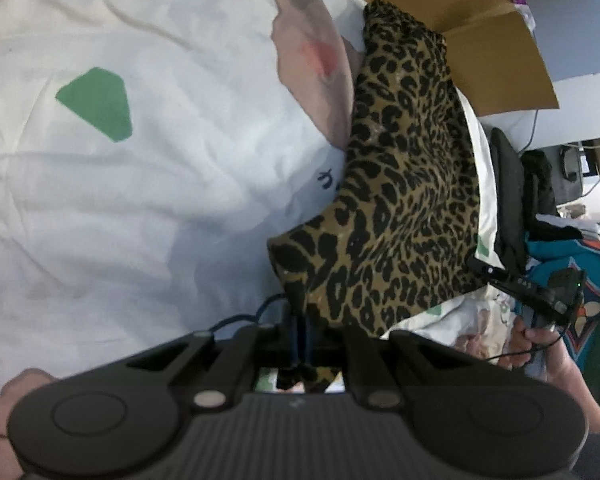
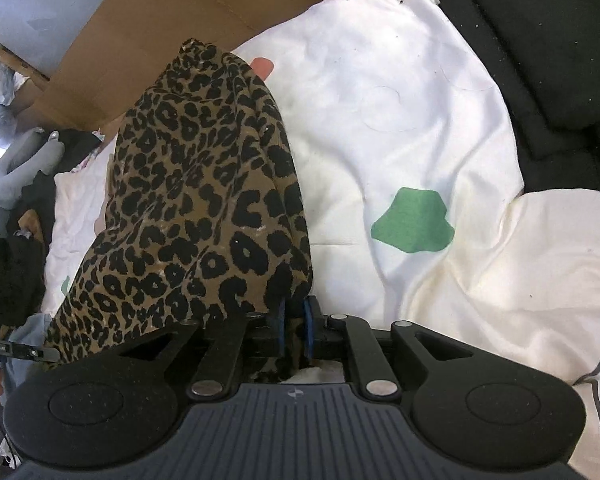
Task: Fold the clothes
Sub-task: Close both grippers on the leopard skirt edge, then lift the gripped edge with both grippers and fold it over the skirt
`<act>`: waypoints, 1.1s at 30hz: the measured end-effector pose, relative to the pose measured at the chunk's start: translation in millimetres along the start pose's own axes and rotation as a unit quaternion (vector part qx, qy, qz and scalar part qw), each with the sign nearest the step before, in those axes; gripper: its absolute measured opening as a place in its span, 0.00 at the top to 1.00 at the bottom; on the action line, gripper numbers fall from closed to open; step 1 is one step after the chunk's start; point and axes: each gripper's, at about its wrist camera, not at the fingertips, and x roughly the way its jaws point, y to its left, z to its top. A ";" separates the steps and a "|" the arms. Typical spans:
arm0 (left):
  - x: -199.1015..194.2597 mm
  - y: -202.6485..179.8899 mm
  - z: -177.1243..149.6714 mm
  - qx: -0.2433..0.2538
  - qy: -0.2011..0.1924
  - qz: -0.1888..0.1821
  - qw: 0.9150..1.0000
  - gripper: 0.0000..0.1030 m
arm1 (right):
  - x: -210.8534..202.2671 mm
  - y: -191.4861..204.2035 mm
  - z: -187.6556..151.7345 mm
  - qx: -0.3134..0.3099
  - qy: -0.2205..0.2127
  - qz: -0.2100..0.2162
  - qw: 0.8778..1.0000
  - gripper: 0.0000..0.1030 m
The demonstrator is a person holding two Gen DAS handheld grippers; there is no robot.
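1. Where the leopard-print garment [image 1: 400, 184] lies bunched on the white bedsheet [image 1: 140, 200], its thin woven cloth hangs in soft folds, tan with black rosette spots.
2. The left claw [image 1: 302, 334] is pinched tight on a lower corner of that garment, its blue pads nearly meeting with the cloth between them.
3. The right claw [image 2: 295, 330] stands a little apart, blue pads showing a narrow gap; a fold of the same garment [image 2: 204, 200] drapes into that gap, and whether the pads press it I cannot tell.
4. The bedsheet is wrinkled cotton, printed with flat green blobs [image 1: 98, 104] and a pale pink shape [image 1: 312, 60].
5. A brown cardboard box [image 1: 480, 40], smooth and creased at its flaps, sits behind the garment.
6. Dark, matte black clothing [image 2: 540, 60] lies piled at the sheet's far edge in the right wrist view.
7. A grey plush toy [image 2: 24, 168] lies beside the bed.
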 end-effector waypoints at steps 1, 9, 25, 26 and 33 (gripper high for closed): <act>-0.1 0.1 0.1 0.002 0.000 0.000 1.000 0.96 | 1.6 0.2 0.6 -0.003 0.002 0.004 1.000 0.76; -5.0 9.0 -5.3 0.003 0.000 -0.002 1.000 0.96 | 13.4 -10.4 6.0 0.015 0.008 0.052 0.999 0.64; -61.4 7.0 -17.4 -0.013 -0.021 -0.020 0.999 0.96 | -16.9 4.4 0.0 0.015 0.058 0.080 0.995 0.99; -66.0 10.5 -18.6 -0.016 -0.022 -0.015 1.000 0.97 | -18.2 5.1 -3.2 0.018 0.065 0.086 0.994 0.99; -82.5 26.7 -15.7 -0.029 -0.023 0.020 0.999 0.99 | -25.6 20.9 -22.4 0.014 0.111 0.114 0.987 0.99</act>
